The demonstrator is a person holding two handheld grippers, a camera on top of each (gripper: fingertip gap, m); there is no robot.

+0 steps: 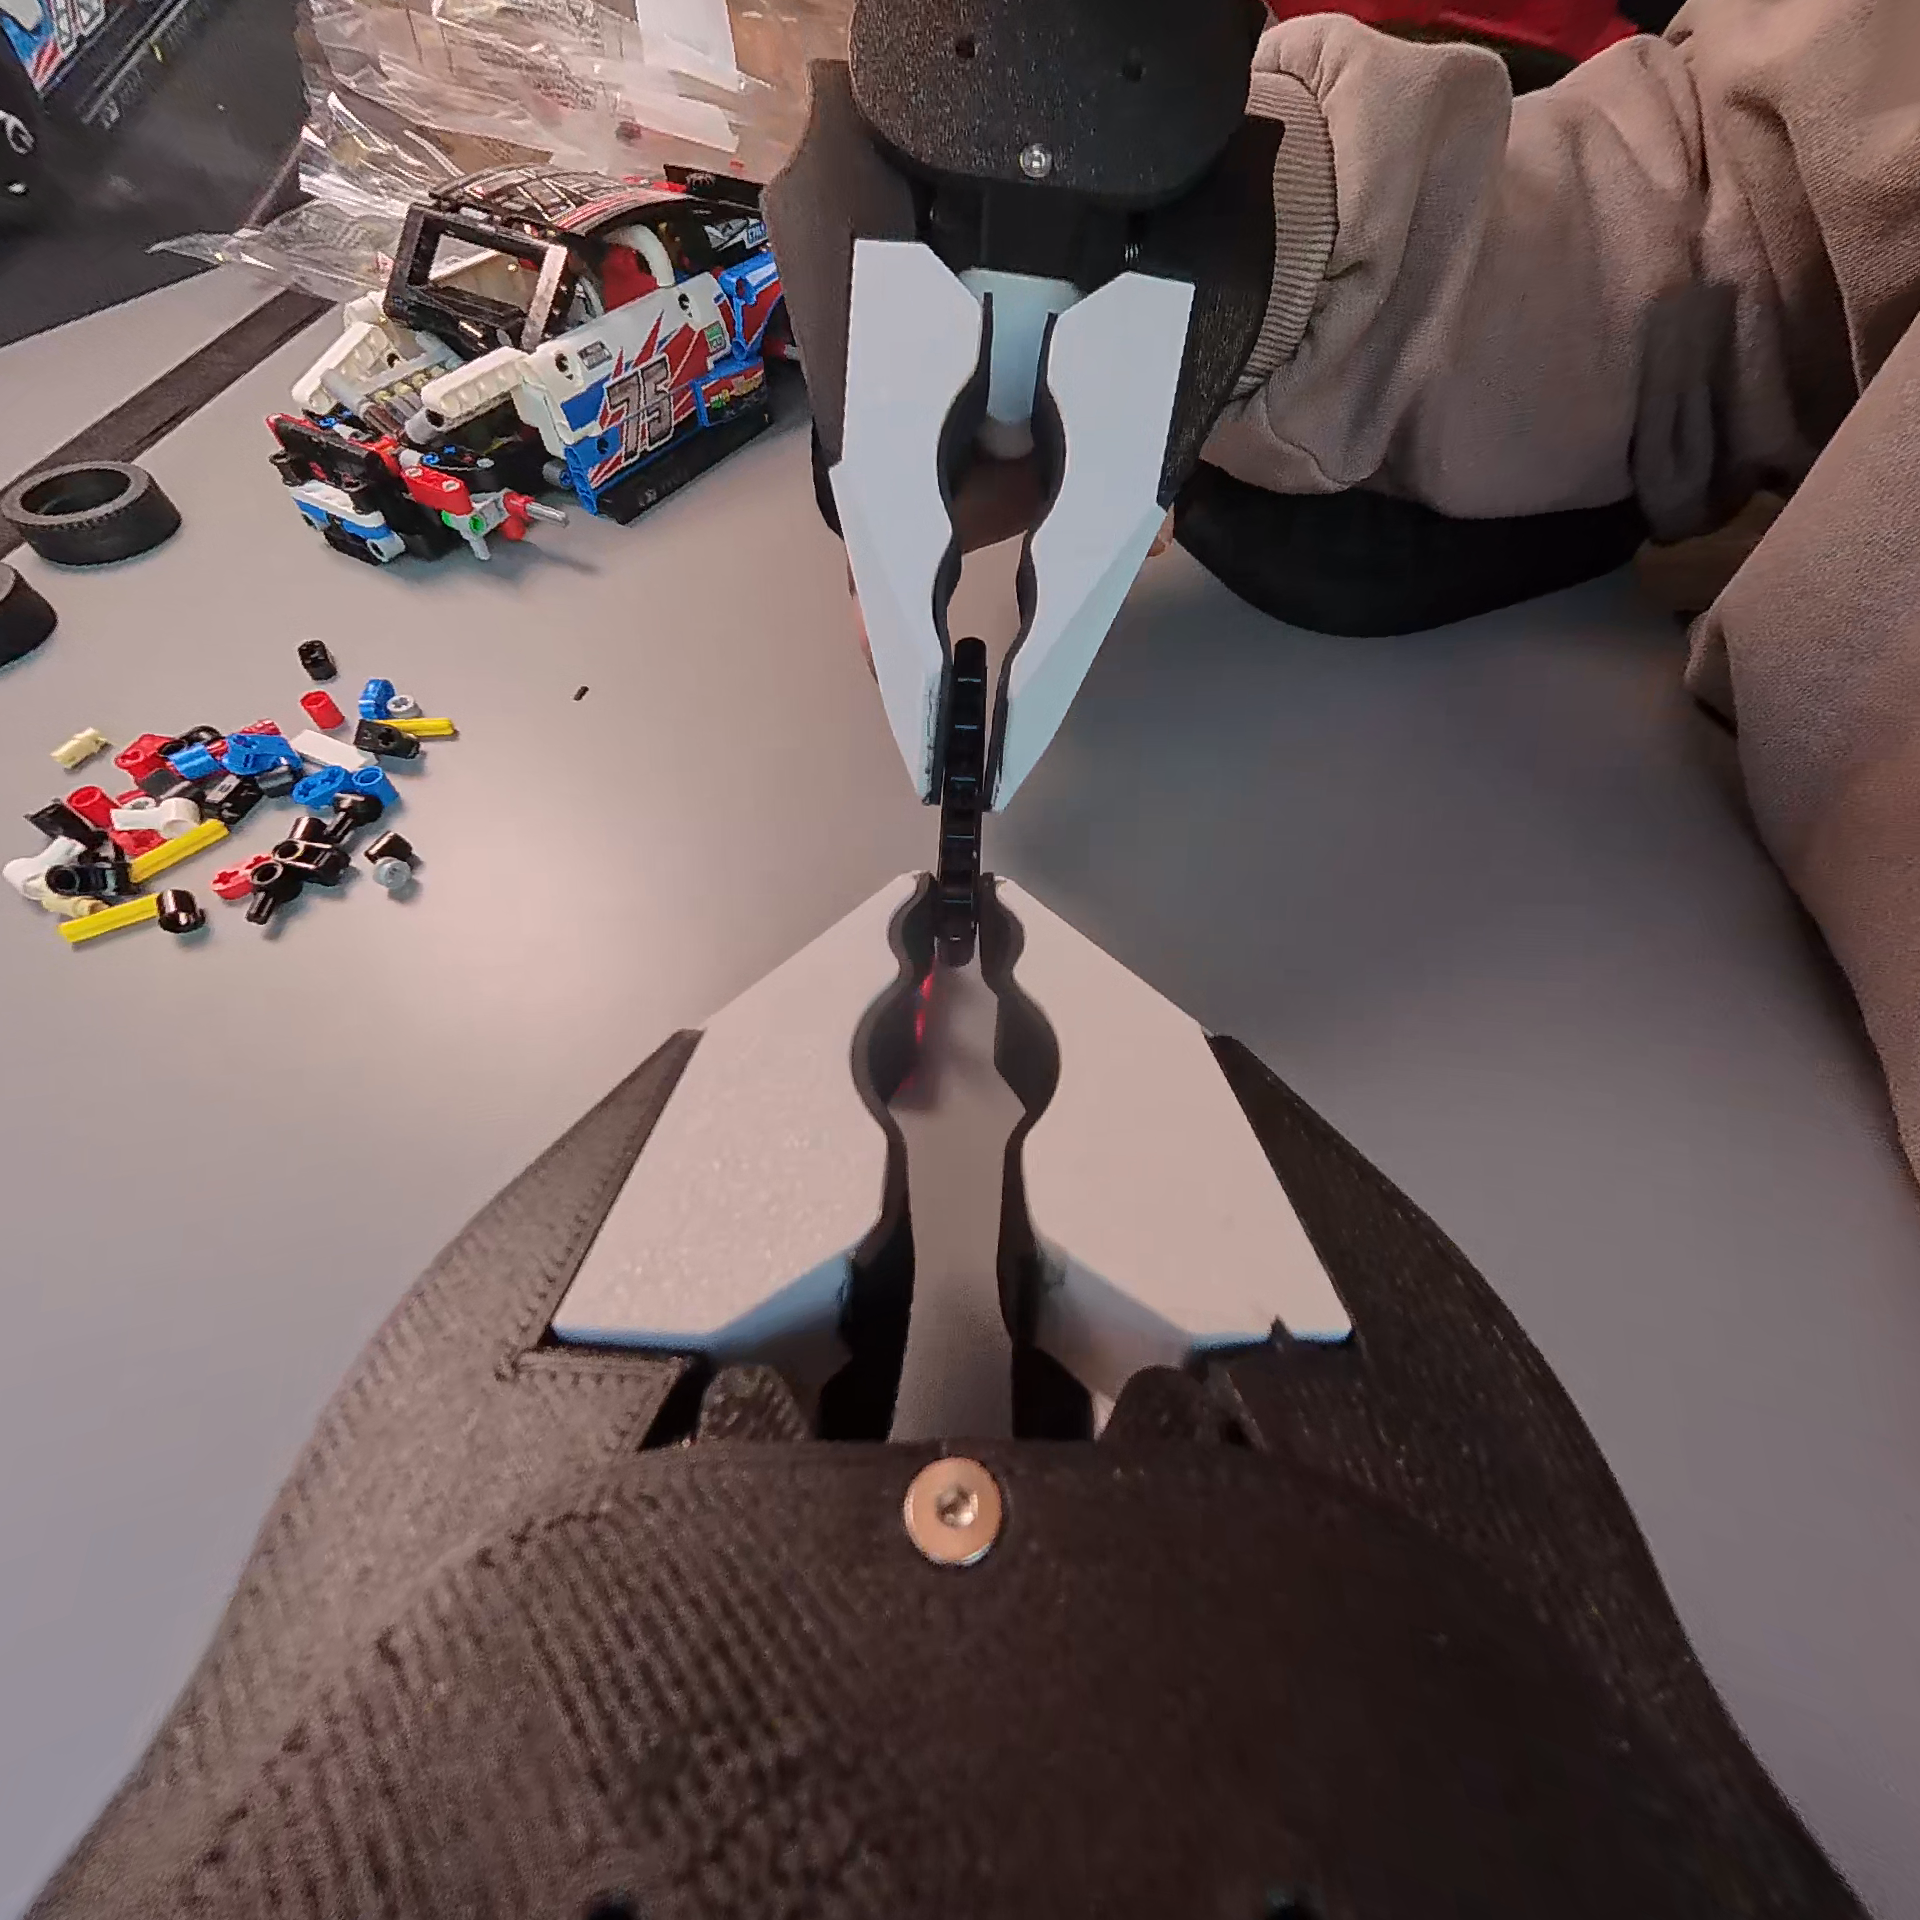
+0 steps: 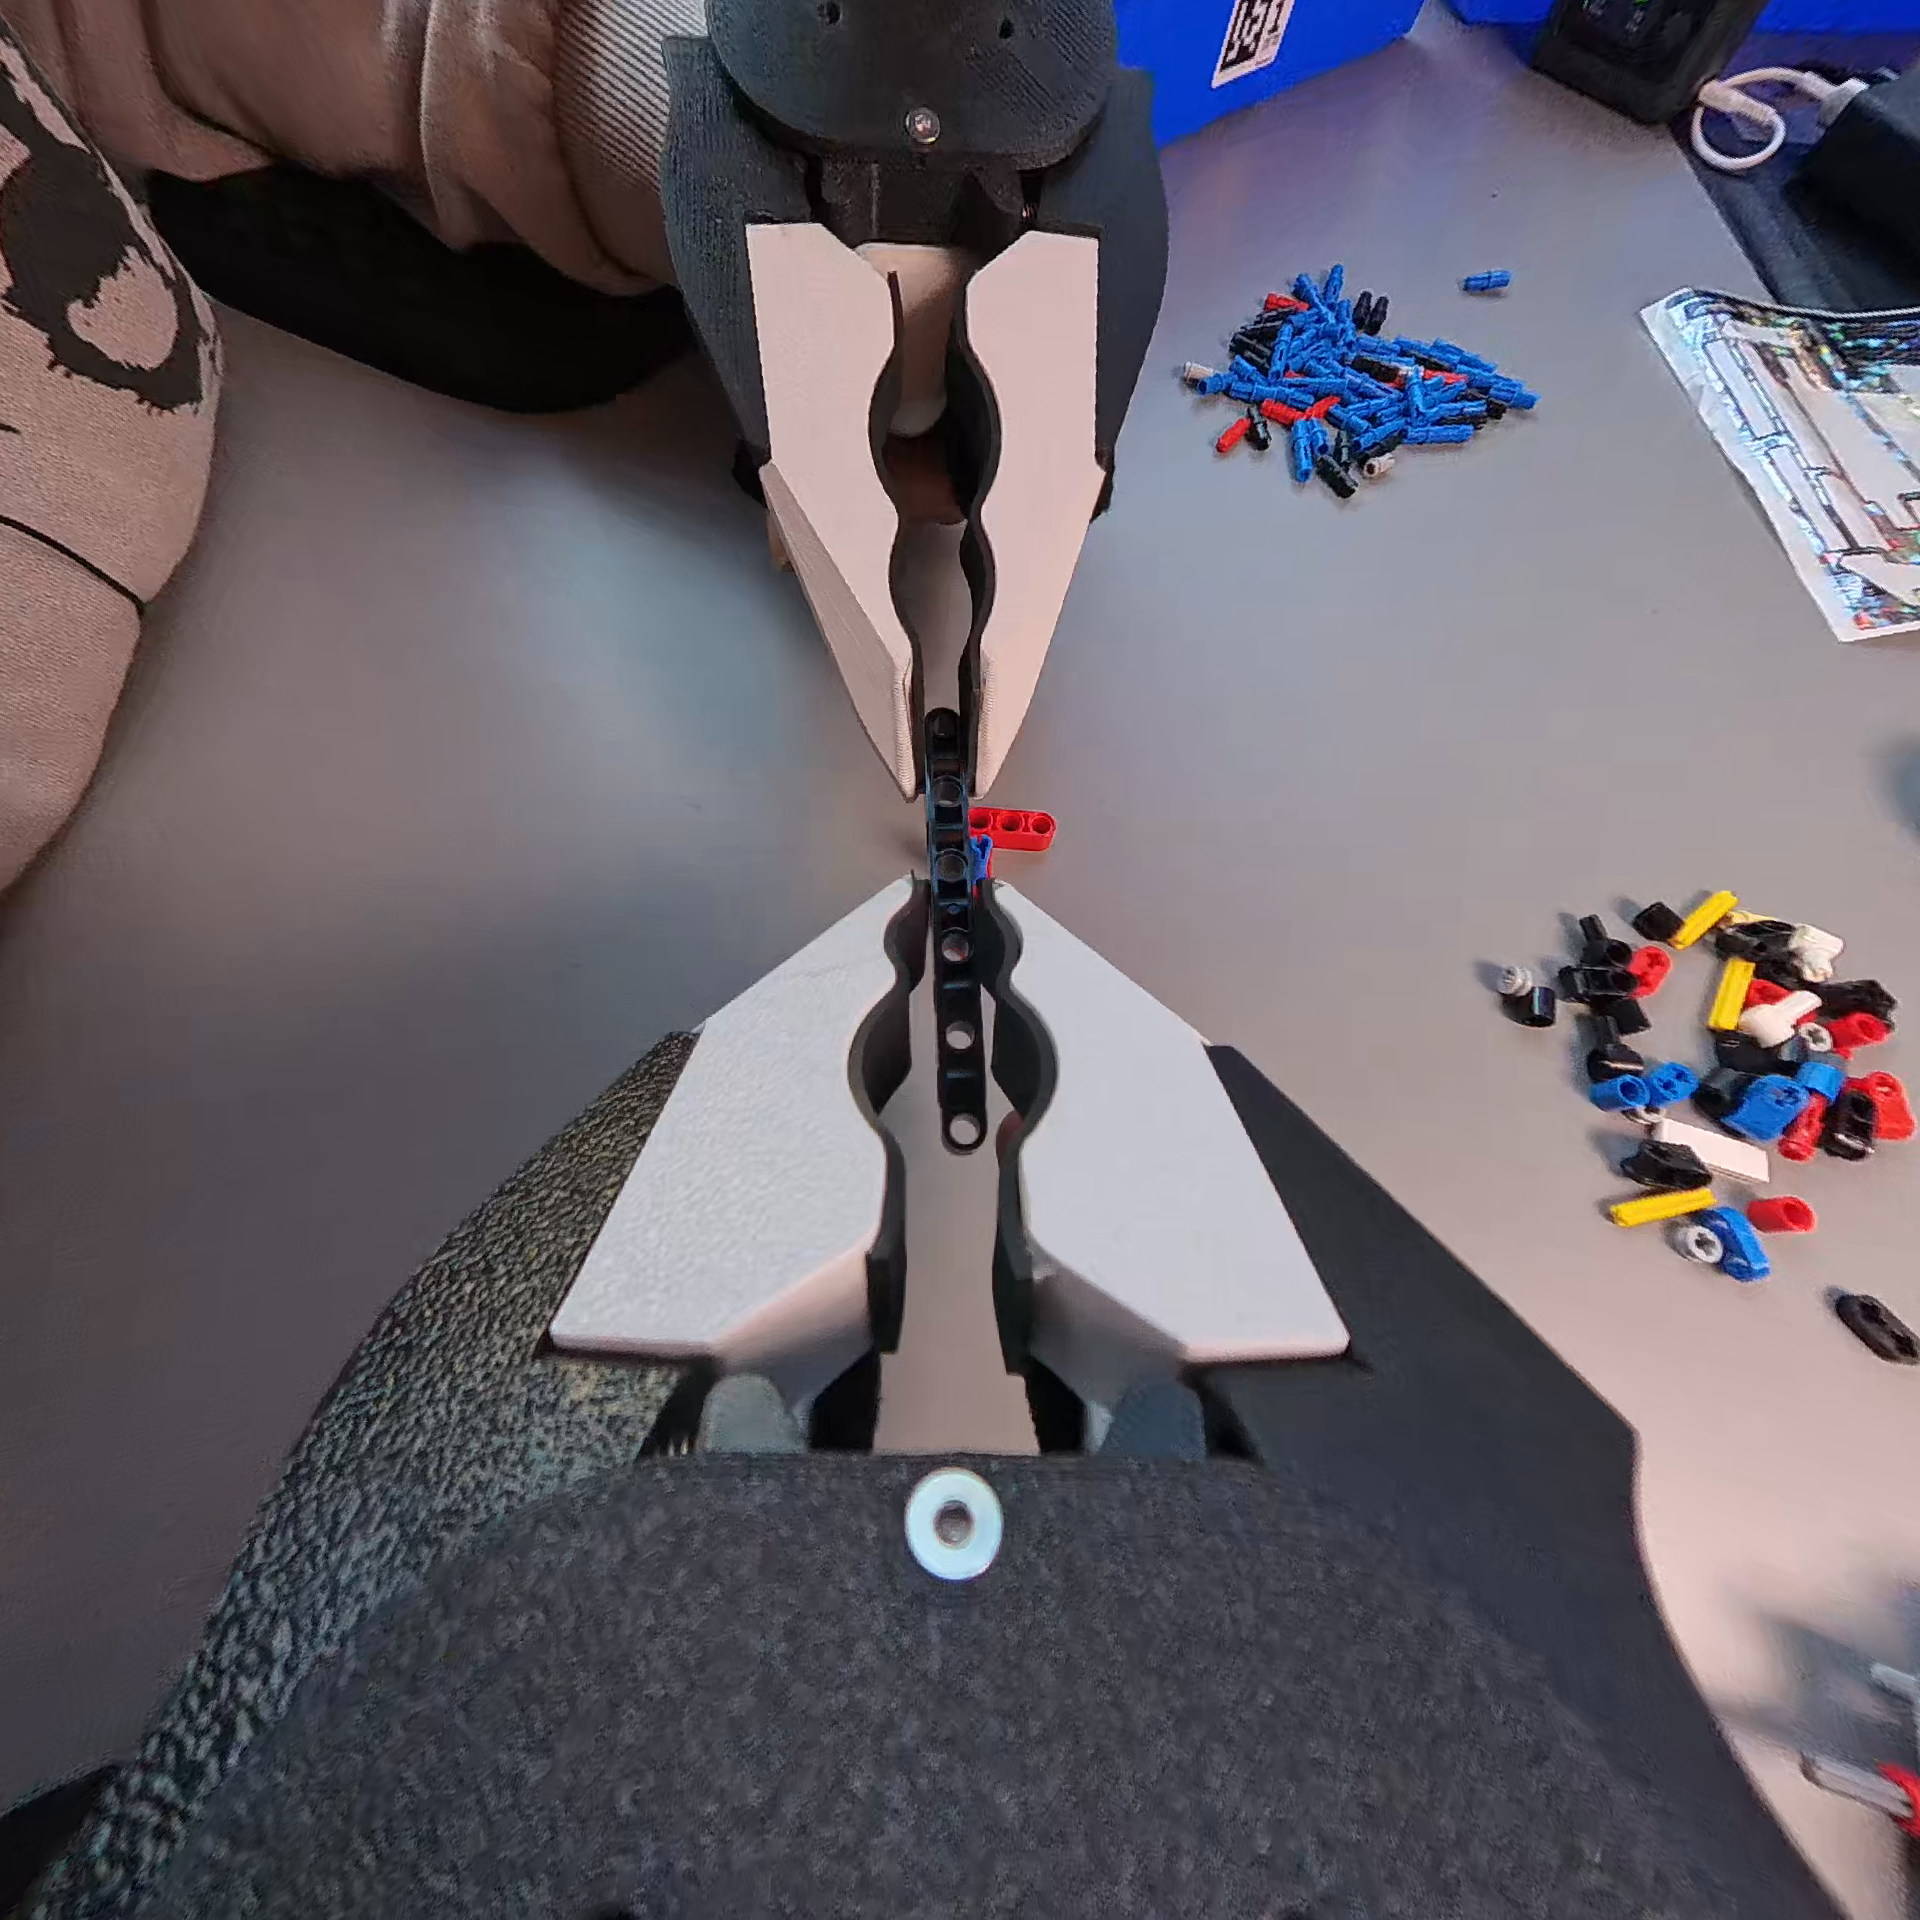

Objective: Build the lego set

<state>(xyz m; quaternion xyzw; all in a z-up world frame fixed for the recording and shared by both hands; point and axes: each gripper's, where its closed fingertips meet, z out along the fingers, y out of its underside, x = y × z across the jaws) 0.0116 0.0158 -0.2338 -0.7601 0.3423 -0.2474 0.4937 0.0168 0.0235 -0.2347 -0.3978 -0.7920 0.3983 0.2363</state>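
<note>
A long black holed lego beam (image 2: 954, 997) is held in the air between both grippers, above the grey table (image 2: 416, 831). My right gripper (image 2: 956, 896) is shut on it, and much of the beam lies between its fingers. My left gripper (image 1: 951, 902) is shut on the beam's other end (image 1: 958, 831). The two grippers face each other tip to tip: the right one (image 1: 961, 802) shows in the left wrist view, the left one (image 2: 940, 792) in the right wrist view. A short red beam (image 2: 1013, 826) sticks out sideways from the black beam on a blue pin (image 2: 982, 857).
A partly built race car (image 1: 540, 384), a loose tyre (image 1: 88, 509), plastic bags (image 1: 468, 104) and a pile of small mixed parts (image 1: 229, 800) lie at the left. A heap of blue pins (image 2: 1351, 384) and a sticker sheet (image 2: 1818, 447) lie on the other side. Beige sleeves (image 1: 1558, 312) are behind. The tips of both grippers are at nearly the same place. The partly built race car (image 1: 540, 384) is about equally far from each gripper, around 25 centimetres.
</note>
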